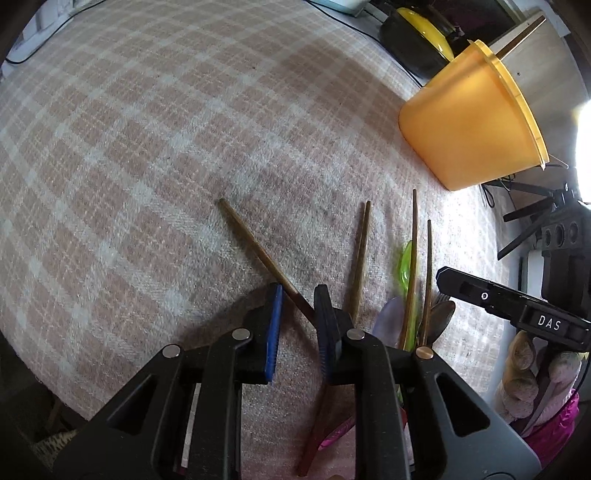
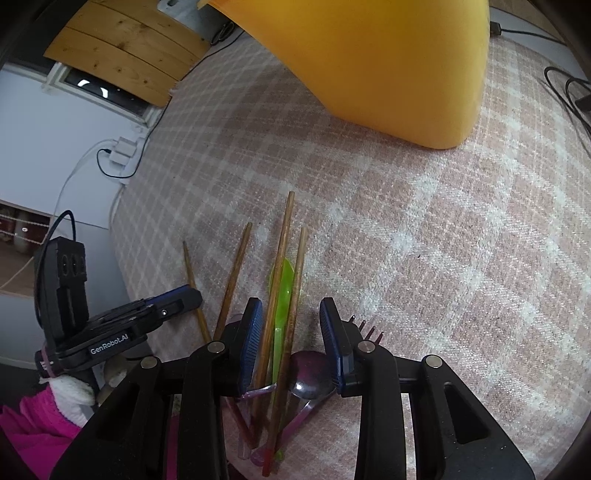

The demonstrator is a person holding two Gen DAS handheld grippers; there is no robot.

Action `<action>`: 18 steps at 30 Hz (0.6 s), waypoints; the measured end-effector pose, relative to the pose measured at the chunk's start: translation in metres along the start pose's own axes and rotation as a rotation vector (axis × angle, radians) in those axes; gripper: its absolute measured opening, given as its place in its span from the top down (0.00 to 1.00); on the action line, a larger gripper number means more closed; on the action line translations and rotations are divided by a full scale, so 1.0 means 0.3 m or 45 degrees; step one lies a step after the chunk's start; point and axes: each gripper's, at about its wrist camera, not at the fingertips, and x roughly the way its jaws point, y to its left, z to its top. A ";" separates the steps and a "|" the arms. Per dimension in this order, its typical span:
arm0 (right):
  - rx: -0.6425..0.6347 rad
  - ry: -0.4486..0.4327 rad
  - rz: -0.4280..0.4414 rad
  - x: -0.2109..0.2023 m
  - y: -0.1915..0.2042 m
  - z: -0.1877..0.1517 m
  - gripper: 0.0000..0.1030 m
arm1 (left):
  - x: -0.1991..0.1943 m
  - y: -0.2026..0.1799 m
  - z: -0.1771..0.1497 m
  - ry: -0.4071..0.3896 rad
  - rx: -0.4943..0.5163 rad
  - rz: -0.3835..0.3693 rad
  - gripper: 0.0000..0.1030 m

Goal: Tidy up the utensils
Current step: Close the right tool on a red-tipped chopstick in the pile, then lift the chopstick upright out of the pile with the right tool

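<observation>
Nearest to us, our left gripper [image 1: 297,314] angles down at the pink-and-white checked woven cloth [image 1: 147,147]. Its blue-padded jaws stand narrowly apart around a single dark brown wooden chopstick [image 1: 255,245] that slants between them; we cannot tell whether the pads press on it. Our right gripper [image 2: 291,332] hangs over the utensil heap with its jaws partly open, and they straddle two long brown wooden chopsticks [image 2: 280,258] and a translucent lime-green plastic spoon [image 2: 284,291] without clearly clamping any. Under them lie a shiny metal spoon [image 2: 310,376] and some pinkish translucent plastic handles [image 2: 295,421]; dark red fork tines [image 2: 369,330] show just beside the right jaw. Two more brown chopsticks [image 2: 232,277] lie between the two grippers. Farther off stands a tall orange-yellow plastic tub [image 1: 469,122], with a stick [image 1: 521,35] poking out of its top.
</observation>
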 end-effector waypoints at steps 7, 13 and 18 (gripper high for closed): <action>0.009 0.030 0.008 0.030 0.002 0.004 0.91 | -0.001 0.024 0.007 0.014 -0.012 -0.030 0.87; 0.000 0.009 0.005 0.018 0.014 0.004 0.95 | -0.002 0.050 0.035 0.090 -0.074 -0.056 0.76; -0.011 -0.013 0.007 0.006 0.029 0.007 0.97 | 0.001 0.024 0.057 0.105 -0.009 0.001 0.84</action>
